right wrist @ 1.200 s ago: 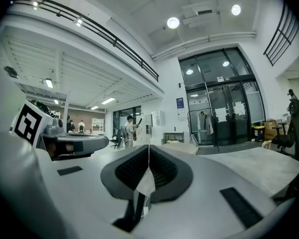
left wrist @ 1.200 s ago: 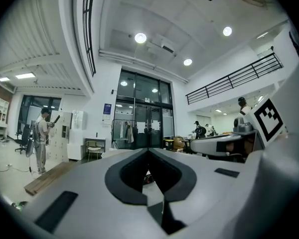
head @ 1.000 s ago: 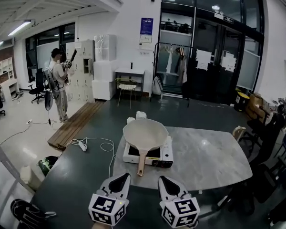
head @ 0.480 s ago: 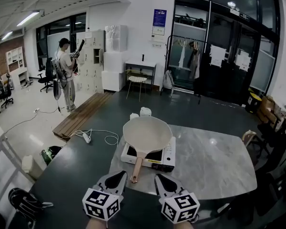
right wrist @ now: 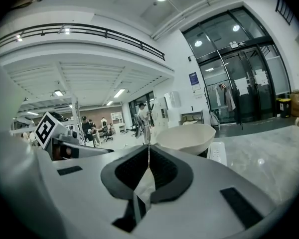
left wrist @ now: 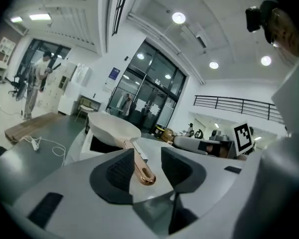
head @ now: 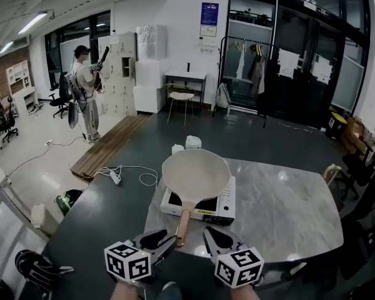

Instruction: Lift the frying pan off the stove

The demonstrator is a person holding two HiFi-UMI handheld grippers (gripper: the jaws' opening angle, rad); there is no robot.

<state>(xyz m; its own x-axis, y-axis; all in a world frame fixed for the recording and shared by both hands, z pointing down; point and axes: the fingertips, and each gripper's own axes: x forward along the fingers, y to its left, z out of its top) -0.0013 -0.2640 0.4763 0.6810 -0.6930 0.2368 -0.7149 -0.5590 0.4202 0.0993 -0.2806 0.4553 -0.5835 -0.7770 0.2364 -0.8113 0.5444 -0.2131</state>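
Note:
A cream frying pan (head: 195, 174) sits on a white portable stove (head: 203, 208), its copper handle (head: 182, 224) pointing toward me. My left gripper (head: 165, 242) is at the handle's end. In the left gripper view the jaws are opening, and the handle tip (left wrist: 142, 171) lies between the pads of the left gripper (left wrist: 145, 166), close to the left pad and not squeezed. The pan bowl (left wrist: 112, 126) shows beyond. My right gripper (head: 214, 237) hovers just right of the handle. In its own view the right gripper (right wrist: 148, 159) is shut with nothing in it, and the pan (right wrist: 185, 137) is ahead.
The stove stands on a grey marble table (head: 281, 211). Two white cups (head: 192, 142) stand behind it. A person (head: 86, 95) stands far left near a wooden pallet (head: 106, 149). A power strip and cable (head: 115, 177) lie on the floor. Chairs (head: 362, 167) crowd the right side.
My left gripper has moved in to the end of the pan handle and its jaws have parted around it. The right gripper stays shut beside it.

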